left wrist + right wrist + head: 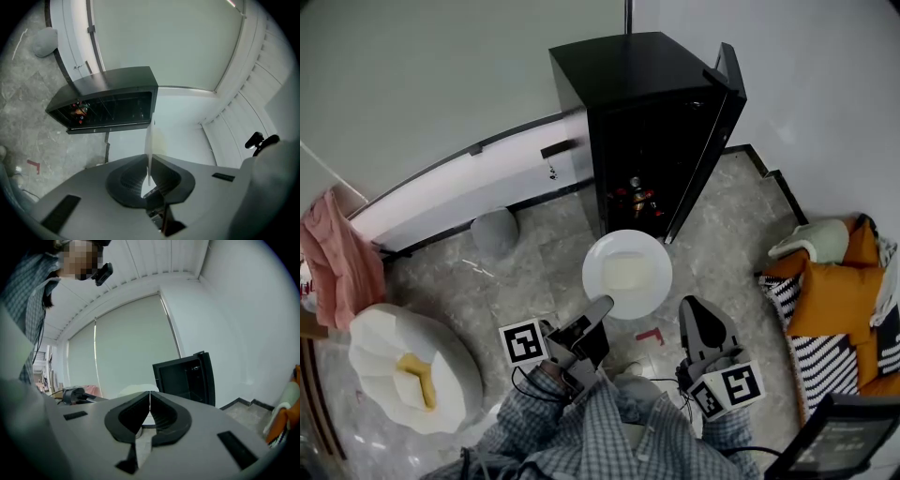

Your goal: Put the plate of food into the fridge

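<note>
White pouf (412, 370) on the floor at far left, left gripper (599, 308) jaws pinched on the rim of the white plate (627, 240) with pale food (628, 273), plate held level just before the open black mini fridge (628, 75), right gripper (692, 307) jaws pressed together on nothing, orange cushion (839, 300) far right

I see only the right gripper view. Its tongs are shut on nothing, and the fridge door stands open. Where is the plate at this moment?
Observer: The left tongs are shut on the rim of the plate, which is held in front of the open fridge, not yet inside.
Operator: Is there food on it?
Observer: Yes, a pale square piece lies in its middle.
Operator: Is the fridge empty inside?
Observer: No, small items with red stand low inside. I cannot tell what they are.
</note>
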Available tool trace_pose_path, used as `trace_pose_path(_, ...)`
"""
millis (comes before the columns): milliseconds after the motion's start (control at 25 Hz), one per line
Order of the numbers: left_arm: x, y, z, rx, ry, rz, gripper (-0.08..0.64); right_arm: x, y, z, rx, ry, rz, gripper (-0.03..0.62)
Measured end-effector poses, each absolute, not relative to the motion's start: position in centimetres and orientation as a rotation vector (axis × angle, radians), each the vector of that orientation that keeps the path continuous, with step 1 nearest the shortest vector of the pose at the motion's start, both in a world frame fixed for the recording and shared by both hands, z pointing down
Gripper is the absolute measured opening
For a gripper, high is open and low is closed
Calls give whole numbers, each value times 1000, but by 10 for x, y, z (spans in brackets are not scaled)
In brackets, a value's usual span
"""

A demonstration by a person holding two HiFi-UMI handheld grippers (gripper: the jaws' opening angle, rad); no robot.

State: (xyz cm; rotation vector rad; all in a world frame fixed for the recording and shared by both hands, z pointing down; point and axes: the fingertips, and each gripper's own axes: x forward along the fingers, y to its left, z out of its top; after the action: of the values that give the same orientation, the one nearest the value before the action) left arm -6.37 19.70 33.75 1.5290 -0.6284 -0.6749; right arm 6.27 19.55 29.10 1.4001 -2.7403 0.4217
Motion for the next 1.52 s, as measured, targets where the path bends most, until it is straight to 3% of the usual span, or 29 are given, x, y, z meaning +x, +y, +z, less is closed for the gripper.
trace_pose_path(320,-56,198,339,1511,-635,-689,20,60,194,315,1359,-2724,801,12)
trace_pose_path(440,-52,199,340,1505,-639,-694,20,58,194,318,1337,-2751,1007,76)
trace_pose_path(600,-46,201,340,1502,-643,-702,20,57,194,327,1283,-2733,1153,92)
trace_pose_path(1520,-8,216,343,1504,-662,-737,20,85,208,334,1180,-2769,1131,91)
